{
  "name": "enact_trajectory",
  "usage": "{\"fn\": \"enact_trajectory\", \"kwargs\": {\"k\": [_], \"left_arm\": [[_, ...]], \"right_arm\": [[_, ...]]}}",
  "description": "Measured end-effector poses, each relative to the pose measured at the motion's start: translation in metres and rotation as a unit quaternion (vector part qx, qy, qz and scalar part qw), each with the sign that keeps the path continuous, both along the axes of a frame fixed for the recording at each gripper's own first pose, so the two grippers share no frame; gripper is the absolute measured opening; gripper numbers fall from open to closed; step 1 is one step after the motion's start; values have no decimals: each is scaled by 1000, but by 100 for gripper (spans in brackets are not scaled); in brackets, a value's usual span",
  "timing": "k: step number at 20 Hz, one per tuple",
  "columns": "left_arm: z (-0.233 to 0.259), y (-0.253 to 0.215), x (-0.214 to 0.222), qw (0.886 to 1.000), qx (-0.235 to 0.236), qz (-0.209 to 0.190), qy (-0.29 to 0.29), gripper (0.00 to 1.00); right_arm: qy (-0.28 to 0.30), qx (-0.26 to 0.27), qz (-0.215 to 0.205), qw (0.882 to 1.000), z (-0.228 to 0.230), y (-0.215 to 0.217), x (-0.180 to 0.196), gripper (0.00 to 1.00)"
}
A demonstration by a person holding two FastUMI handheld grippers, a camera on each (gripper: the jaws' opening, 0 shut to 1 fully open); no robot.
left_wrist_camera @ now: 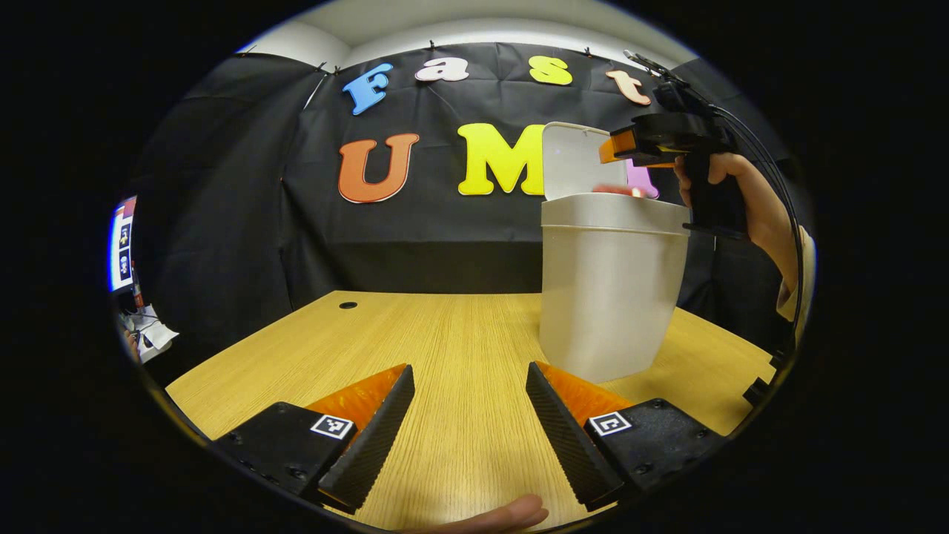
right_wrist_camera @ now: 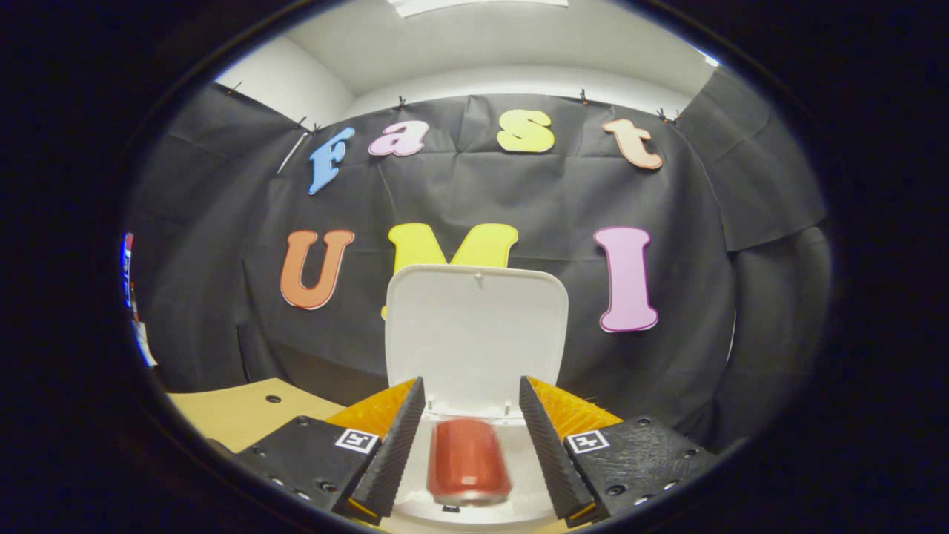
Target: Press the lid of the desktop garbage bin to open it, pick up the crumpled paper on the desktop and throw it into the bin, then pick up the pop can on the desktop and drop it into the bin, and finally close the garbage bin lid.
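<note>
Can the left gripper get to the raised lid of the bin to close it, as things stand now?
Probably not yet. The lid stands upright behind the bin, and the right gripper hangs over the opening, with the pop can blurred between its open fingers. The left gripper is low over the table, open.

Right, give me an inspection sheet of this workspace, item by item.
Surface: wooden desktop, with a small round hole near its far left.
Job's things: white bin upright, its lid raised; red pop can blurred, between the right tongs without touching them, above the bin's opening. Crumpled paper: nothing seen.
Clutter: nothing seen on the desk.
Grippers: left tongs open and empty, low over the desk; right tongs open over the bin, held in a hand.
Cables: thin black ones arc from the right gripper.
Surroundings: black cloth wall; a lit screen at far left.
</note>
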State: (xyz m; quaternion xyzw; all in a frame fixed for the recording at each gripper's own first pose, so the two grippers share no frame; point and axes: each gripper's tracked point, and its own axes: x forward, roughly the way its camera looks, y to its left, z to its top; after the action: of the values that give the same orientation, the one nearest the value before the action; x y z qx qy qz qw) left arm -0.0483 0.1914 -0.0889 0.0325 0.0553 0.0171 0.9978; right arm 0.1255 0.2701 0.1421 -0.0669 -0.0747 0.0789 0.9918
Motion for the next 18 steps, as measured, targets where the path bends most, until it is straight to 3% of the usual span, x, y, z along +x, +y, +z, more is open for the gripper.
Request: {"fn": "enact_trajectory", "kwargs": {"k": [2,15,16,18], "left_arm": [[-1,-1,0,1000,-1,-3,2,99],[8,1,0,1000,1,-5,-5,99],[10,3,1,1000,1,-6,-7,99],[13,3,2,1000,-2,-4,-9,99]], "right_arm": [[-8,-5,-1,1000,6,1,-1,73],[-48,1,-5,999,92,13,11,83],[-46,4,0,999,97,17,16,80],[-20,20,8,1000,103,27,27,83]]}}
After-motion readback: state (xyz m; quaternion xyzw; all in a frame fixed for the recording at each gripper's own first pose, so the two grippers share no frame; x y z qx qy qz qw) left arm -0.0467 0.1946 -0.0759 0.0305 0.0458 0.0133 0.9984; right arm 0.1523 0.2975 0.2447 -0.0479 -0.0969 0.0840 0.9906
